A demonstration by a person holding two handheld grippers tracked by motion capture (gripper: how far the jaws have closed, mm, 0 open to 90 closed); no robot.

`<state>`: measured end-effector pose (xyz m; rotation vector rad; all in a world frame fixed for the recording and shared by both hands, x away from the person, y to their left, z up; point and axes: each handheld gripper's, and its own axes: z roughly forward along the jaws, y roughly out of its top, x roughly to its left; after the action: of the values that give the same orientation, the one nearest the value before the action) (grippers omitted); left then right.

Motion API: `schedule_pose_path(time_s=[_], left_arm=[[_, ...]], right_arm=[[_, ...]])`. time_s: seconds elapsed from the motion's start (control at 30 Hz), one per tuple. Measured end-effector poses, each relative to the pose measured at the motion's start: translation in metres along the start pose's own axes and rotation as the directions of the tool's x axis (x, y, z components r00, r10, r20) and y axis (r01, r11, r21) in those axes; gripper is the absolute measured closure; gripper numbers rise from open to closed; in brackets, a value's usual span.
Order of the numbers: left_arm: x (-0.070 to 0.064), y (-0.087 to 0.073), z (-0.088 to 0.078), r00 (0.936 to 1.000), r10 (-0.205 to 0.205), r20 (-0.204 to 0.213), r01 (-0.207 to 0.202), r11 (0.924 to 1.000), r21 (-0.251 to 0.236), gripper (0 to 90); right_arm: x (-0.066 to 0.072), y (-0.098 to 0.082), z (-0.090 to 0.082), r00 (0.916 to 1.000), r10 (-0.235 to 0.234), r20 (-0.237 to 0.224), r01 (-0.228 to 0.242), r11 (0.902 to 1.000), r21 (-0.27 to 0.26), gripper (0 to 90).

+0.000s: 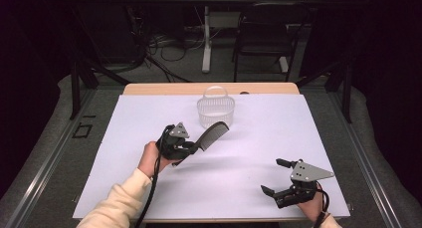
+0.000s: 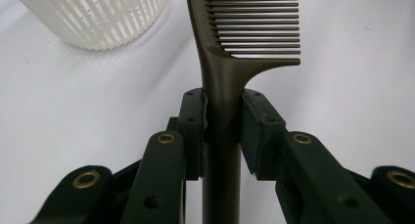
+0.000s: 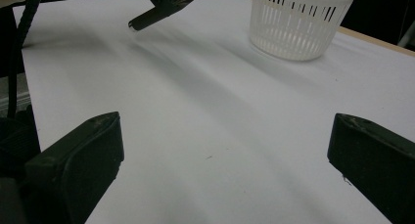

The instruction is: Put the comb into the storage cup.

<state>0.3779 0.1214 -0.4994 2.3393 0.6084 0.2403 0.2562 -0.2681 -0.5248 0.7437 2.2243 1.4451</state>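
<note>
High view: the left tongs (image 1: 191,149) clamp a dark comb (image 1: 213,134) by its handle and hold it above the counter (image 1: 259,153), its toothed end just short of the white basket (image 1: 215,112). The comb seems bound for the basket; if so, the pick-up is done and the drop is left. The right tongs (image 1: 276,177) gape wide and empty near the front edge. No readable brand, label or writing anywhere.
</note>
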Motion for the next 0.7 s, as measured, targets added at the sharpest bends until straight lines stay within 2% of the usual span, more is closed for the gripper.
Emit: schedule_pose_path(time_s=[0.7], left_arm=[[0.0038,-0.0059,-0.0095,0.9993,-0.021,-0.030,0.020,0.9986,-0.048,72.3]], right_arm=[[0.0005,0.0003,0.0005,1.0000,-0.007,0.001,0.007,1.0000,0.007,0.0]])
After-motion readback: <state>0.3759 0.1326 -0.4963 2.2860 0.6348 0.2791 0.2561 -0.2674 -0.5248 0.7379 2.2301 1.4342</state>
